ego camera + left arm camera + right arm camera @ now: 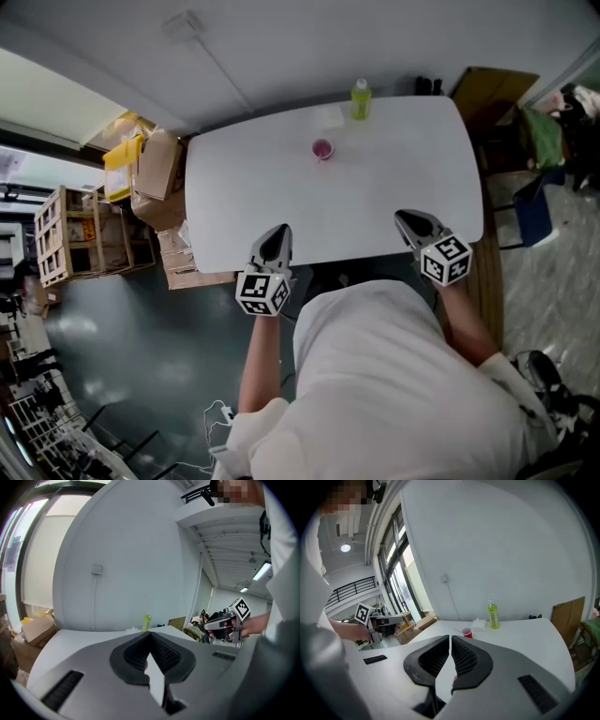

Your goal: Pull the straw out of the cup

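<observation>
Head view: your left claw (278, 231) and right claw (406, 218) are both pinched closed, empty.
The red cup (322, 148) stands well ahead, between them.

We look steeply down from head height over the white table (281, 187), each gripper view low at its near edge, close behind its jaws, facing the far wall, all three sharing the green bottle (147, 622), left view catching the right gripper (208, 626), right view the left gripper (399, 618).

Smooth matt white table (262, 197), red plastic cup (322, 148), plastic bottle (360, 99); brown cardboard boxes (157, 167), white cloth shirt (403, 375)
</observation>
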Available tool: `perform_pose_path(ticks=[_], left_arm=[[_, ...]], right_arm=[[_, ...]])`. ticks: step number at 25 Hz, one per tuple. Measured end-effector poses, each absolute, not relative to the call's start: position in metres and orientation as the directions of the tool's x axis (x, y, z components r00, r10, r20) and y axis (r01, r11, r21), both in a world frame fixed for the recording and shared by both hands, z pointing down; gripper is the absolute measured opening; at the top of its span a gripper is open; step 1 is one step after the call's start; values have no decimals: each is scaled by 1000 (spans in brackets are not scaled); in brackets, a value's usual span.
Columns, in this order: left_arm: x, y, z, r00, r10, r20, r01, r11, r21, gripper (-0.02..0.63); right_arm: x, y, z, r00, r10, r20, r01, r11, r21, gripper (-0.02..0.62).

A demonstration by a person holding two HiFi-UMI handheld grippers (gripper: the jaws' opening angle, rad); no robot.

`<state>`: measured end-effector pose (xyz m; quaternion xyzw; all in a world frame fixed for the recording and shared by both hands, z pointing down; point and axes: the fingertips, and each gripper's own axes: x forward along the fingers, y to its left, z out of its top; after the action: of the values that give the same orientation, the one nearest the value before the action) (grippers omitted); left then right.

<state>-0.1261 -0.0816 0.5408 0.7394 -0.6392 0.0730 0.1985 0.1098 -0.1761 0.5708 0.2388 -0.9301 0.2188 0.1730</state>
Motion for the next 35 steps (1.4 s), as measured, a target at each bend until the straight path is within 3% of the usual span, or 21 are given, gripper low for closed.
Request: perform_pose_path(ticks=[17, 28, 35], left_arm=[[-145, -164, 593, 353, -824, 444, -931, -357, 78, 2], [-149, -224, 647, 483, -709, 514, -828, -561, 4, 8], [-142, -242, 680, 537, -623, 568, -732, -679, -52, 44]], right_arm=[[91, -190, 589, -731, -481, 484, -666, 657, -352, 40], [74, -197, 590, -660, -536, 527, -745, 553, -372, 40], [69, -189, 598, -624, -556, 549, -779, 498, -381, 40]])
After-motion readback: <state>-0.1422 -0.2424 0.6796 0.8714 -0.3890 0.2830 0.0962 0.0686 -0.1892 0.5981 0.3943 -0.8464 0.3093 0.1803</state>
